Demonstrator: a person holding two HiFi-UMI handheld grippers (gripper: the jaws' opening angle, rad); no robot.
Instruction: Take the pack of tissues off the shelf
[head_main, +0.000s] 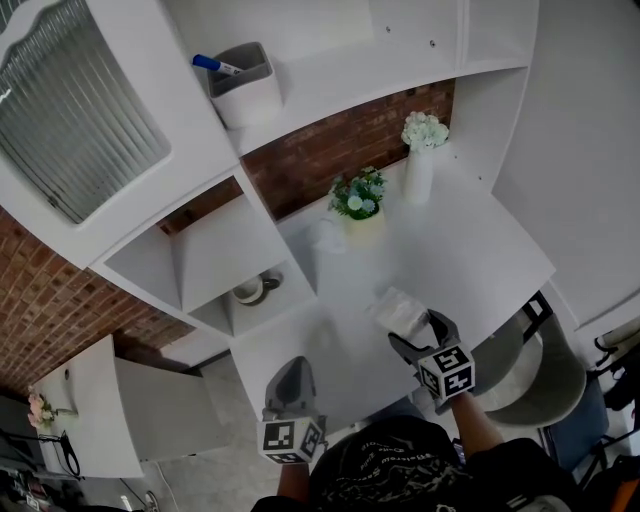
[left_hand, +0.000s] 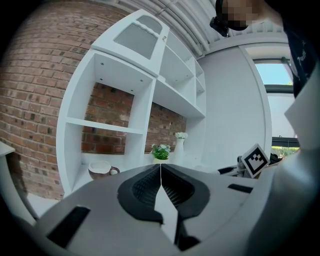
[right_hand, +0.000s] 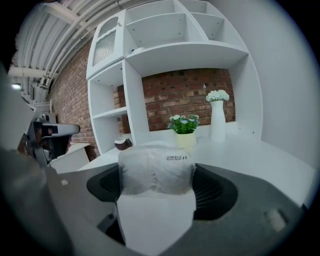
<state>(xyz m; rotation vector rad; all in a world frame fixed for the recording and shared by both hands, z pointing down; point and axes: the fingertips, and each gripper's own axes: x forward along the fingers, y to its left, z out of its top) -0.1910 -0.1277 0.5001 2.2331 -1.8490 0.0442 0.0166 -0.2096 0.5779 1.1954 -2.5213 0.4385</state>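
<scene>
On upper shelf (head_main: 335, 72), cup (head_main: 246, 98) holding blue pen (head_main: 216, 66), right claw (head_main: 418, 334) clamped on tissue pack (head_main: 397, 308), left claw (left_hand: 160, 170) closed, empty

in frame: you wear a black top (head_main: 385, 470) scattered with a pale print, and a dark sleeve (head_main: 505, 465) shows at your right arm. your left gripper (head_main: 292, 365) and right gripper (head_main: 418, 335) share 1 build: smooth grey shells, rounded at the nose, with black ribbed pads (left_hand: 142, 187) set in dark hollows. each carries a cube (head_main: 291, 440) faced with black-and-white square markers. 2 dark rectangular slots (left_hand: 70, 226) cut the left shell.
</scene>
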